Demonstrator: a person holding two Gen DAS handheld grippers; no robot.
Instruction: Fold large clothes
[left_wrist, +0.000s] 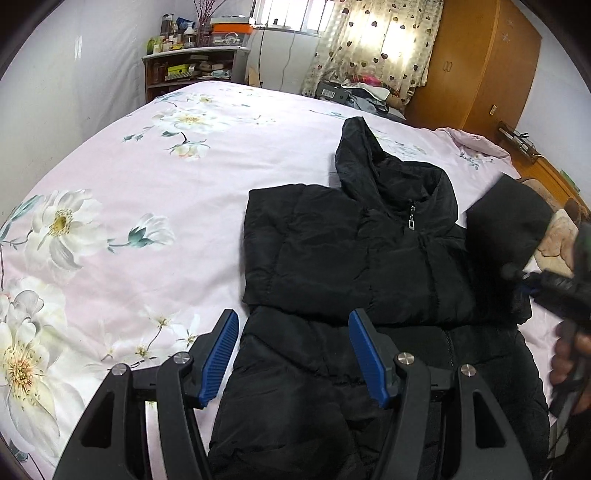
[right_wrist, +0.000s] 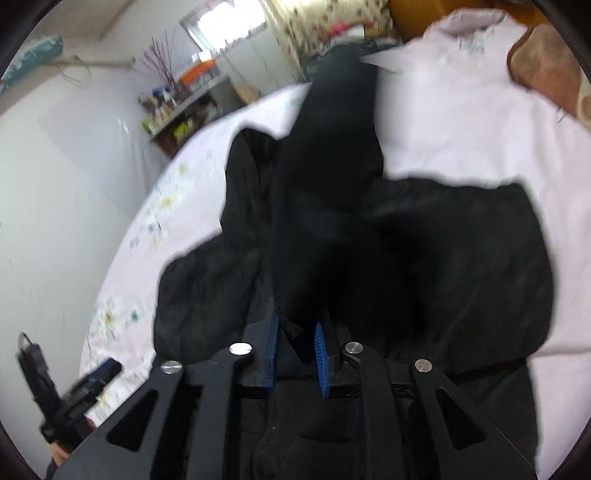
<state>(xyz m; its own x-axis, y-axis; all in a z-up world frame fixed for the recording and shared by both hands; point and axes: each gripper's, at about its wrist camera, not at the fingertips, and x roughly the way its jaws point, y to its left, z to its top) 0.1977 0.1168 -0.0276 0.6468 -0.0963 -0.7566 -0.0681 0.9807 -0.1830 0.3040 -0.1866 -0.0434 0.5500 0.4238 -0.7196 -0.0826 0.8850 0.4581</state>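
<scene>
A black hooded puffer jacket lies zipped and face up on the pink floral bed sheet, its left sleeve folded across the chest. My left gripper hovers open over the jacket's lower left part, with nothing pressed between its blue pads. My right gripper is shut on the cuff end of the other sleeve, which rises lifted above the jacket body. In the left wrist view that raised sleeve hangs at the right edge from the right gripper. The right wrist view is blurred.
A cluttered shelf stands beyond the bed's far side under a window with a curtain. A wooden wardrobe fills the back right. A brown pillow lies at the bed's right. The left gripper shows low left.
</scene>
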